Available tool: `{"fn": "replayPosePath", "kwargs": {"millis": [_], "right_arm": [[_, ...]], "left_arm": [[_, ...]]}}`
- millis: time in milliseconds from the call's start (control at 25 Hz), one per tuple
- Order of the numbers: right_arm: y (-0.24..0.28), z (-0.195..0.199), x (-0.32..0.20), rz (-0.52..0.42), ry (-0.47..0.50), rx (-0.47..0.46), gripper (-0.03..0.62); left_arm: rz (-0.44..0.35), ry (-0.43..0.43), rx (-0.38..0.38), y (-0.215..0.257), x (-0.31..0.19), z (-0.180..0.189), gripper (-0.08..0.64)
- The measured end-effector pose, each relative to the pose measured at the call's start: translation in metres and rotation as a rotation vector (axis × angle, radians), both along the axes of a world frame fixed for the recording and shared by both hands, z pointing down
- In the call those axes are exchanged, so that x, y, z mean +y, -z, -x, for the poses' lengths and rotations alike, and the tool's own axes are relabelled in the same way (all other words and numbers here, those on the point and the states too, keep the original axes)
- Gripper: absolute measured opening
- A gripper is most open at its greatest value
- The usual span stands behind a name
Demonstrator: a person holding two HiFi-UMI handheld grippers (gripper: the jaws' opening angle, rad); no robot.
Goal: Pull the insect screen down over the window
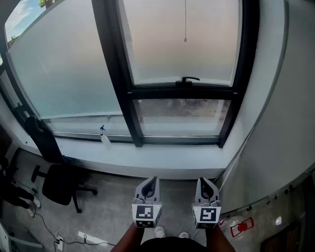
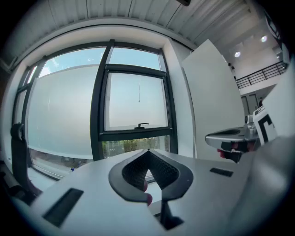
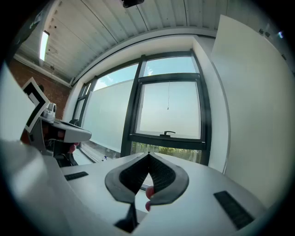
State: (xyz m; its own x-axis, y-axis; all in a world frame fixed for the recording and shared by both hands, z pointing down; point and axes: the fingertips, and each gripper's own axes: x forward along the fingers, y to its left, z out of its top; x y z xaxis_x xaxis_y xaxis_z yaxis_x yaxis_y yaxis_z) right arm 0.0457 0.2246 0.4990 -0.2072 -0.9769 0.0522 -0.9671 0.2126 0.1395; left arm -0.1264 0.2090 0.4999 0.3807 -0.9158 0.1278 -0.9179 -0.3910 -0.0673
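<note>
2 closed, empty tools: left gripper (image 1: 148,186) and right gripper (image 1: 207,186). Raise 1 to the hanging cord (image 1: 185,24), open it, and pinch squarely before pulling.

the window frame (image 1: 132,93) and its handle (image 1: 189,78) are black. the left glass (image 1: 69,69) is frosted pale grey-blue; the right pane (image 1: 182,44) is frosted beige-pink, with a thin grey cord (image 1: 185,22) on it. a strip of blue sky (image 1: 22,15) shows at the top left. the low pane (image 2: 131,146) shows blurred green. the sill (image 1: 147,158) and wall (image 1: 285,98) are white, the floor (image 1: 110,206) mottled grey. the chair (image 1: 59,184) is black. the bottle (image 1: 105,139) is white with a blue top. the left gripper (image 1: 148,186) and right gripper (image 1: 206,186) are grey with black ribbed pads (image 2: 159,168), each bearing black-and-white square markers (image 1: 144,213). a red sign (image 1: 242,227) shows low right. the ceiling (image 3: 115,23) is white and ribbed, beside red-brown brick (image 3: 27,76).
</note>
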Motion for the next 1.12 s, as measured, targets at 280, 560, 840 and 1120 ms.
{"fn": "replayPosePath", "kwargs": {"millis": [280, 560, 840, 1120], "right_arm": [[0.000, 0.007, -0.002, -0.002, 0.002, 0.006, 0.003], [0.001, 0.013, -0.003, -0.006, 0.003, 0.012, 0.003], [0.007, 0.016, -0.011, -0.031, -0.003, -0.013, 0.003], [0.009, 0.032, -0.027, -0.034, -0.014, -0.012, 0.003]], "left_arm": [[0.019, 0.004, 0.034, -0.001, -0.004, 0.002, 0.003], [0.047, -0.005, 0.045, -0.005, -0.005, 0.003, 0.003], [0.043, 0.010, 0.040, -0.004, -0.015, 0.013, 0.003], [0.036, -0.007, 0.051, -0.007, -0.033, 0.032, 0.003]]}}
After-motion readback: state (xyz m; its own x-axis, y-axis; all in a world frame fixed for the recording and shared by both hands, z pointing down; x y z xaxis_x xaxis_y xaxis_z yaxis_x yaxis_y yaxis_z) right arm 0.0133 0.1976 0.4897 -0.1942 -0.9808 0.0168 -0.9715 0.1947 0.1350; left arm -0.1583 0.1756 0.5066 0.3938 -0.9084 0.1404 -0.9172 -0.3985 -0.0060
